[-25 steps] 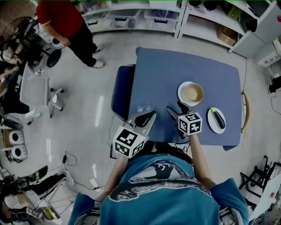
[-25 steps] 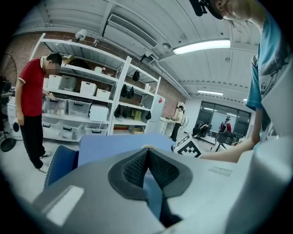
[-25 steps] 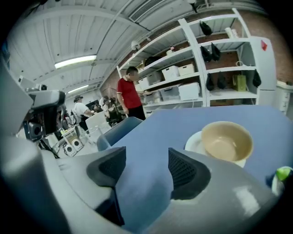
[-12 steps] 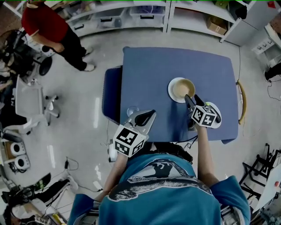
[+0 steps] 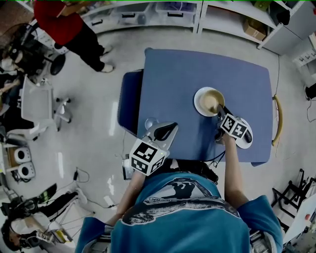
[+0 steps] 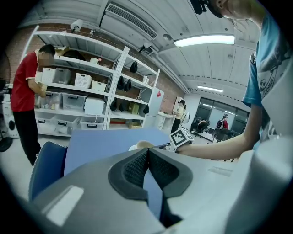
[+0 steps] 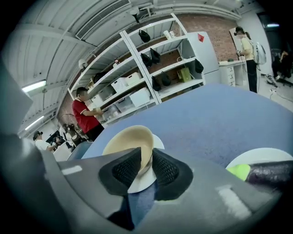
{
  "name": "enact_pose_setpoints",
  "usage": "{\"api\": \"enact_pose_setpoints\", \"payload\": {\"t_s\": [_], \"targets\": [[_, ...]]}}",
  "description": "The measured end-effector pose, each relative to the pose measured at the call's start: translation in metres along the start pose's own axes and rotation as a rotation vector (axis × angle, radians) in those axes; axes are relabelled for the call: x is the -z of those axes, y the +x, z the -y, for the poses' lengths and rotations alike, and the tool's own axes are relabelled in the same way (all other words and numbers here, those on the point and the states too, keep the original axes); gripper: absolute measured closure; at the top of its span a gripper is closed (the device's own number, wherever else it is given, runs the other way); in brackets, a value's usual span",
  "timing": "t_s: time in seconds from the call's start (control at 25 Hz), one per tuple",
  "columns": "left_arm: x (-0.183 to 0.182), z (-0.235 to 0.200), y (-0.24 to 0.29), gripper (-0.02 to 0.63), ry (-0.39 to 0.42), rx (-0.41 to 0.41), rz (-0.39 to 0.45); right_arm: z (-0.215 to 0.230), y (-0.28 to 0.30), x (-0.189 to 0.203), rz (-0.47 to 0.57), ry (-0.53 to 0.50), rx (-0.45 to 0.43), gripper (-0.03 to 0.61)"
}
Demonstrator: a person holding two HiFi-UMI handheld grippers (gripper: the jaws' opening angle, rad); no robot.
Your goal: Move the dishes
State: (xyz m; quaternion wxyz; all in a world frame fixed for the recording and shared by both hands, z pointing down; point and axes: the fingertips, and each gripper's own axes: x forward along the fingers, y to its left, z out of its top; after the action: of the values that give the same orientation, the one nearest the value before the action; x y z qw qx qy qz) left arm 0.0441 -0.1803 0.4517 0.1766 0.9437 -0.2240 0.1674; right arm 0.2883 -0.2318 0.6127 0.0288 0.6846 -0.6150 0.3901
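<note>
A beige bowl (image 5: 211, 101) stands on a white saucer (image 5: 199, 103) on the blue table (image 5: 197, 69). My right gripper (image 5: 218, 111) reaches it from the near side. Its jaws have just been closing, and the pads now pinch the near rim of the bowl (image 7: 130, 139), one inside and one outside. A white plate (image 5: 247, 140) with an eggplant (image 7: 271, 172) lies just right of that gripper, half hidden under its marker cube. My left gripper (image 5: 170, 128) hovers at the table's front left edge, shut and holding nothing.
A clear glass (image 5: 150, 122) stands on the table by the left gripper. A blue chair (image 5: 129, 101) is pushed against the table's left side. A person in a red top (image 5: 61, 20) stands by the shelves (image 5: 163, 12) at the back left.
My right gripper has swung from the table's front middle to the bowl, rolled, and its wide jaws have closed on the rim. The left gripper has hardly shifted.
</note>
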Motion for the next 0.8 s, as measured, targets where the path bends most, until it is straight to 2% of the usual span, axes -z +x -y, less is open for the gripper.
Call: {"api": "enact_pose_setpoints", "payload": {"t_s": [0.12,0.44,0.8], "targets": [[0.003,-0.002,-0.001,0.601,-0.003,-0.013,-0.009,0.001,0.003,-0.001,0.01,0.034,0.001,0.554],[0.007,-0.002,-0.003,0.601,0.0,-0.027,-0.016,0.001,-0.007,0.0,0.018,0.059,-0.014,0.56],[0.007,0.005,0.004,0.601,0.012,0.018,-0.018,0.016,-0.026,-0.015,0.066,0.071,0.018,0.56]]}}
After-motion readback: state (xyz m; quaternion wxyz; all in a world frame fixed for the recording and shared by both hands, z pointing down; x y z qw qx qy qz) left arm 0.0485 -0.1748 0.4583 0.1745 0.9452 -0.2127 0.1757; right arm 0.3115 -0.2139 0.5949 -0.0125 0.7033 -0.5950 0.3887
